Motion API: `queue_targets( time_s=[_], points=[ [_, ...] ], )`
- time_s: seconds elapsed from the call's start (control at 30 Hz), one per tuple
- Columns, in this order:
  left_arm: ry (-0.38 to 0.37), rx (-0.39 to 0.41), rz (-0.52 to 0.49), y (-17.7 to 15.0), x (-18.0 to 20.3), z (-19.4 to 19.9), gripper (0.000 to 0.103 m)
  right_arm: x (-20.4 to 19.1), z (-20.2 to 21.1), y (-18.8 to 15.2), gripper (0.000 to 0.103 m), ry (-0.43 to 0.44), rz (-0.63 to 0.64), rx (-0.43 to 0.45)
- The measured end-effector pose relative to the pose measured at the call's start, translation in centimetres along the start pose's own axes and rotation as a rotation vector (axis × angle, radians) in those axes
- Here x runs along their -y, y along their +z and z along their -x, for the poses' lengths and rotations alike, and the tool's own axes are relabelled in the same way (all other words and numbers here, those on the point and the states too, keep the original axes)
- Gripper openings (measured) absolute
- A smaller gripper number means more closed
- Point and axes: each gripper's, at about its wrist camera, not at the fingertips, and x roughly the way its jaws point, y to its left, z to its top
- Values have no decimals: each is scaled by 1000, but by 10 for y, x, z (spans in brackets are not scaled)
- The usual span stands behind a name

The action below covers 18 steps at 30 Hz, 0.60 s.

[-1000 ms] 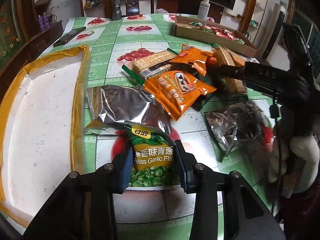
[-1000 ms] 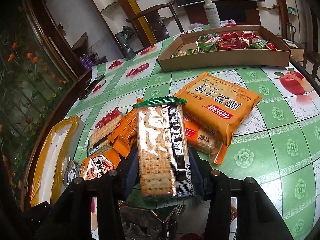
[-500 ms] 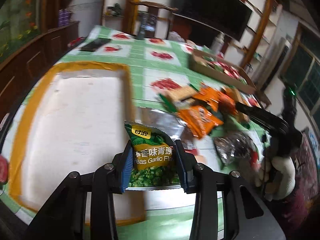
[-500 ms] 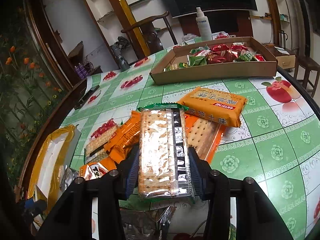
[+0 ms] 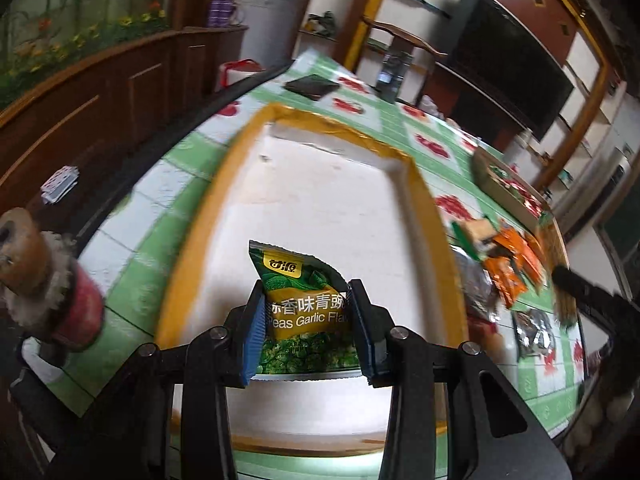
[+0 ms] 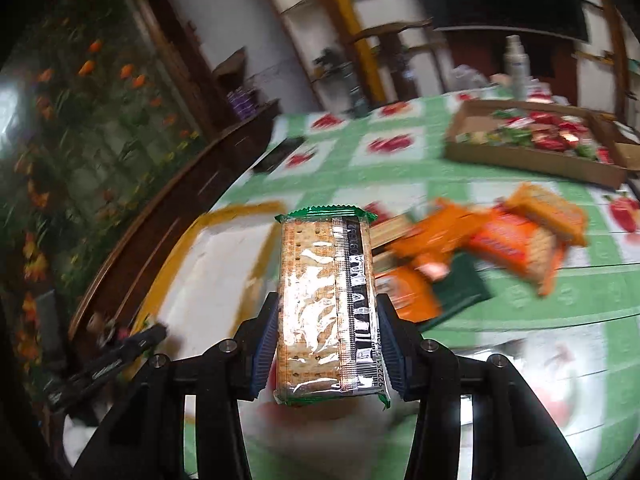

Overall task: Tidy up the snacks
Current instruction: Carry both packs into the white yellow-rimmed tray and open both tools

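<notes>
The left gripper (image 5: 307, 334) is clamped on a green bag of garlic peas (image 5: 306, 312), its blue pads pressing the bag's two sides, with the bag standing up between the fingers so that its torn-looking top edge points away from the hand. Directly below and beyond the bag lies the white tray (image 5: 248, 152) with the yellow rim; the bag hangs over the tray's near part, apart from its floor, so the tray lies straight down the fingers' line. The right gripper (image 6: 326, 338) is closed on a long pack of crackers (image 6: 326, 304), held by its long sides, its long axis running forward from the fingers. From the right wrist view the tray (image 6: 236, 212) sits to the left of and beyond the crackers, not under them. The left hand is therefore judged the nearer to the tray, and it probably needs only to lower and let go, while the right hand must first travel sideways. Farther off, the pile of orange packets (image 6: 500, 248) lies on the green tablecloth (image 6: 400, 168), and beyond that a cardboard box (image 6: 532, 160) holds small wrapped snacks.
</notes>
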Motion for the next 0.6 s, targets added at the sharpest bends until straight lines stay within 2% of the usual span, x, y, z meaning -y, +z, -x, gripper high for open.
queue_targets(
  time_s=[0.13, 0.2, 0.33, 0.53, 0.6],
  points=[
    [37, -33, -6, 5, -10, -11, 37, -54, -36, -4, 47, 101, 49, -111],
    [23, -27, 17, 5, -18, -10, 37, -74, -49, -7, 47, 123, 73, -142],
    [-21, -9, 48, 7, -29, -3, 38, -108, -79, -15, 47, 109, 141, -193],
    [-96, 6, 103, 8, -44, 9, 39, -124, -113, -26, 50, 101, 165, -260],
    [-112, 18, 113, 8, -46, 15, 46, -126, -115, -29, 50, 111, 157, -269]
  ],
)
